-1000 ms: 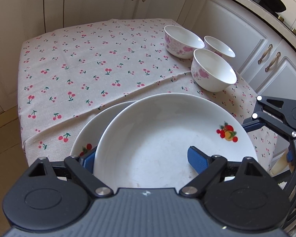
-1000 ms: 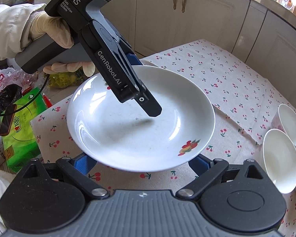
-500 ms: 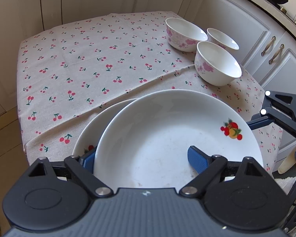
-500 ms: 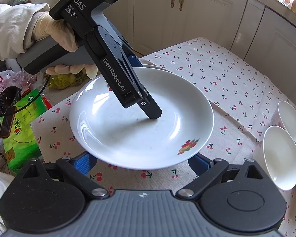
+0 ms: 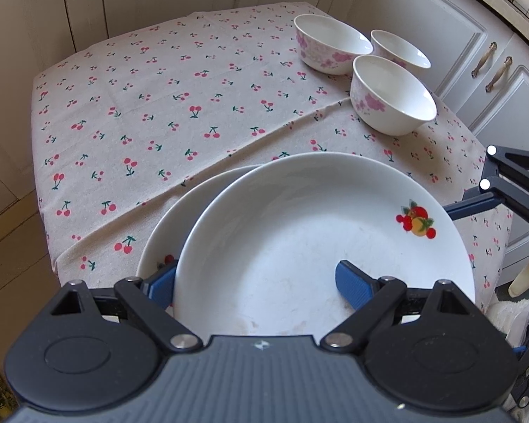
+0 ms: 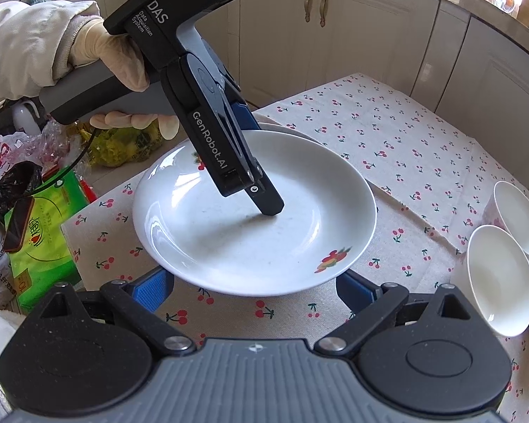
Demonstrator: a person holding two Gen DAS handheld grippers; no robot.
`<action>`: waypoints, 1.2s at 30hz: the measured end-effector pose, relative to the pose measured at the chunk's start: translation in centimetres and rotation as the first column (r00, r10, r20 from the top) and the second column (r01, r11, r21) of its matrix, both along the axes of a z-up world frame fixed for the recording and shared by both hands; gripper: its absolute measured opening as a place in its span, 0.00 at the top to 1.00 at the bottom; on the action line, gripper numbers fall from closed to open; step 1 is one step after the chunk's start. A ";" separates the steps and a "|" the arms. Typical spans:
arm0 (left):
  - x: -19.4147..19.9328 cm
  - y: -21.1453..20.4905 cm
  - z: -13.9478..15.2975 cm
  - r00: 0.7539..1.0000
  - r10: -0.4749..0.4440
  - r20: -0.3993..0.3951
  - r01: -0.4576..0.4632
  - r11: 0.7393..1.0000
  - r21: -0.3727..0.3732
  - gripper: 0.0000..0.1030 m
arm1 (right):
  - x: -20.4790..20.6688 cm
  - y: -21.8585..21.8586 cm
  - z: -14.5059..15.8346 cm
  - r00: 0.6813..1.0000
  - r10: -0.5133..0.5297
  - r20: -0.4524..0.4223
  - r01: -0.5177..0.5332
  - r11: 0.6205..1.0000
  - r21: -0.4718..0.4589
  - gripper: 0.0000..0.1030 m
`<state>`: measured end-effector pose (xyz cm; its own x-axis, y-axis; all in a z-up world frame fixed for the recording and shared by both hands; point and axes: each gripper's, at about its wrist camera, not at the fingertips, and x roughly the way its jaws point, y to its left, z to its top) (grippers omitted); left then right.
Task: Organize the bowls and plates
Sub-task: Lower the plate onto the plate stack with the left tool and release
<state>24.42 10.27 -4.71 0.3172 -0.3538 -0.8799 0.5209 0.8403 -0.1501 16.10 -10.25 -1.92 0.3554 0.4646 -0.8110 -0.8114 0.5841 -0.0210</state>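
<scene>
**Upper plate pinched by its rim, half over the one below**

Left gripper (image 5: 257, 282) is clenched on the top plate (image 5: 321, 232). One blue pad (image 5: 352, 283) lies inside the dish and the other (image 5: 162, 282) is tucked under the rim; the right wrist view confirms it, with a black finger (image 6: 268, 204) pressing down into the well. A rim pinch suits a shallow, glossy dish that offers no other edge to hold.

The held plate sits at the near corner of the table (image 5: 158, 105), overlapping a second plate (image 5: 180, 211) beneath it. The two are offset, not concentric: the lower one's rim shows out to the left and its fruit decal peeks beside the outer pad. Whether the top plate's base rests on the lower one or is a little clear of it, I cannot tell.

Right gripper (image 6: 255, 289) is spread wide and grasps nothing. Its blue pads flank the plate's near edge at table level, just beside the rim without touching it. It reads as waiting in support, ready to steady or nudge.

Three flowered bowls (image 5: 393, 104) stand clustered at the far right corner, well apart from the plates, upright, not nested.

Judgement: the step in hand is stacking plate on plate. The next move likely calls for centring before letting go. Risk: a one-sided rim grip lets the dish tip or skate on the glazed surface. Bowls look untouched as yet.
</scene>
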 end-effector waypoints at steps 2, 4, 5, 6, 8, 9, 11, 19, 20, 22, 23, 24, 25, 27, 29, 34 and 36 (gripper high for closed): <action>-0.1 0.0 0.0 1.000 0.000 -0.001 0.000 1.000 0.004 0.11 | -0.1 0.0 0.1 1.000 0.000 0.001 0.000 1.000 0.005 0.03; -0.1 0.1 0.0 1.000 0.001 -0.001 -0.001 1.000 0.010 0.11 | -0.2 -0.1 0.1 1.000 0.002 0.005 -0.002 1.000 0.009 0.03; -0.2 0.0 0.1 1.000 0.001 0.002 -0.001 1.000 0.013 0.11 | -0.2 -0.1 0.2 1.000 0.002 0.005 -0.002 1.000 0.010 0.03; -0.2 0.0 0.2 1.000 0.000 0.004 0.000 1.000 0.016 0.11 | -0.3 -0.1 0.2 1.000 0.001 0.005 -0.002 1.000 0.012 0.03; -0.2 0.0 0.3 1.000 0.000 0.007 0.000 1.000 0.020 0.11 | -0.4 -0.2 0.2 1.000 0.003 0.007 -0.003 1.000 0.015 0.03; -0.3 0.0 0.4 1.000 0.001 0.008 -0.001 1.000 0.023 0.11 | -0.4 -0.1 0.2 1.000 0.002 0.010 -0.002 1.000 0.015 0.03; -0.3 0.0 0.5 1.000 0.002 0.014 -0.002 1.000 0.026 0.11 | -0.5 -0.1 0.2 1.000 0.001 0.014 -0.001 1.000 0.015 0.03; -0.7 0.6 1.0 0.999 0.020 0.030 -0.020 0.999 0.025 0.11 | -0.8 0.0 0.4 0.999 0.004 0.046 -0.005 1.000 0.022 0.00; -0.7 0.8 1.0 0.999 0.022 0.032 -0.023 1.000 0.021 0.11 | -0.8 0.1 0.4 0.999 0.004 0.050 -0.006 1.000 0.022 0.00; -0.7 1.0 1.1 0.999 0.032 0.032 -0.033 0.999 0.016 0.11 | -0.8 0.2 0.3 0.999 0.003 0.050 -0.004 1.000 0.017 0.00; -0.8 1.0 1.1 0.999 0.033 0.034 -0.033 0.999 0.018 0.11 | -0.7 0.2 0.2 0.999 0.003 0.050 -0.004 1.000 0.014 0.00; -0.8 1.0 1.1 0.999 0.033 0.037 -0.034 0.999 0.018 0.11 | -0.8 0.2 0.1 0.999 0.004 0.052 -0.005 1.000 0.012 0.00; -0.8 1.1 1.1 0.999 0.034 0.038 -0.035 0.999 0.016 0.11 | -0.8 0.2 -0.1 0.998 0.005 0.058 -0.005 1.000 0.009 0.00; -0.8 1.2 1.2 0.998 0.037 0.040 -0.038 0.999 0.011 0.11 | -1.0 0.1 -0.1 0.997 0.004 0.082 -0.005 1.000 0.015 0.00; -0.8 1.3 1.2 0.998 0.040 0.043 -0.040 0.999 0.005 0.11 | -1.2 -0.3 0.1 0.995 -0.002 0.104 -0.001 1.000 0.031 0.00; -1.0 1.6 1.4 0.996 0.054 0.065 -0.054 0.999 -0.004 0.11 | -1.4 -1.5 0.3 0.987 -0.049 0.155 0.039 0.997 0.064 0.00; -1.0 1.7 1.5 0.995 0.060 0.075 -0.060 0.998 -0.004 0.11 | -1.4 -2.0 0.4 0.987 -0.065 0.149 0.054 0.996 0.076 0.00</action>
<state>23.39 12.00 -3.21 0.4031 -0.3334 -0.8522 0.4797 0.8701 -0.1135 14.73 -12.21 -1.49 0.5000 0.4937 -0.7116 -0.7661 0.6353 -0.0974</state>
